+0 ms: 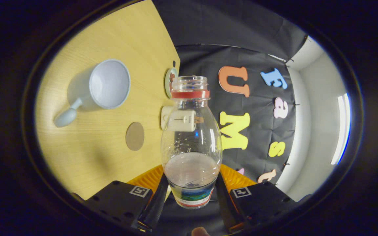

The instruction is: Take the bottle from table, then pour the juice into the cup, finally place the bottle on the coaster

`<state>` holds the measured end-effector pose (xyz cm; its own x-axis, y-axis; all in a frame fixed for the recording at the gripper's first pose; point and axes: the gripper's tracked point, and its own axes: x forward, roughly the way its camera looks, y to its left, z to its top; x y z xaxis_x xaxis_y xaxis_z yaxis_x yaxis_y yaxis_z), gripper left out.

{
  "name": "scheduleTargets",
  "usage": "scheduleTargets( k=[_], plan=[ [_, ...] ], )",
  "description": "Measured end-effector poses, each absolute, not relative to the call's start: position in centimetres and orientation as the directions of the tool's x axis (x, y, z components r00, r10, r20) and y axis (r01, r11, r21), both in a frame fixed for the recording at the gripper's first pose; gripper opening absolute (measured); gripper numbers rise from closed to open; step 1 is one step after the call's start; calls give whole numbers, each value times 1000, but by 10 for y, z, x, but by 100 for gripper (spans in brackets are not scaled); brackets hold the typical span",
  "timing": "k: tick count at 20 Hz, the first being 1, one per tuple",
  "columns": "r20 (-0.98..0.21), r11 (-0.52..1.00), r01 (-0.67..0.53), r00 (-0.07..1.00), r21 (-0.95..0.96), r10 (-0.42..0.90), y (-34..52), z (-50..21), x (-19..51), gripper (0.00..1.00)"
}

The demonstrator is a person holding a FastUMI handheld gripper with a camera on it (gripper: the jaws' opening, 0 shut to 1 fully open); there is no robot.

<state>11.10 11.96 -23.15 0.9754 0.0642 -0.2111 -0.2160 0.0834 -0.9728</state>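
Note:
My gripper point(191, 193) is shut on a clear plastic bottle point(191, 137), both fingers pressing its lower body near the label. The bottle has a red neck ring and no cap, and a little pale liquid pools in its lower part. The view is rolled about a quarter turn, so the wooden table point(87, 160) stands on edge beside the bottle. A light blue cup point(105, 84) with a handle stands on the table, its mouth facing me and looking bare inside. A round brown coaster point(135, 136) lies on the table between the cup and the bottle.
A small cream box point(179, 120) and a round pale disc point(170, 82) sit at the table's far edge, behind the bottle. The booth's black cloth wall point(261, 131) and a white wall point(317, 131) lie beyond.

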Motion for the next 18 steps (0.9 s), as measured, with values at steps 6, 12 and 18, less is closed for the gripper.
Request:
scheduleTargets(
  k=[6, 12, 18],
  plan=[
    [-288, 419, -293, 955, -859, 76, 104, -232, 94, 77],
    [-302, 714, -311, 942, -627, 146, 104, -210, 80, 77],
    [-269, 889, -297, 940, -348, 209, 98, -171, 80, 77]
  ],
)
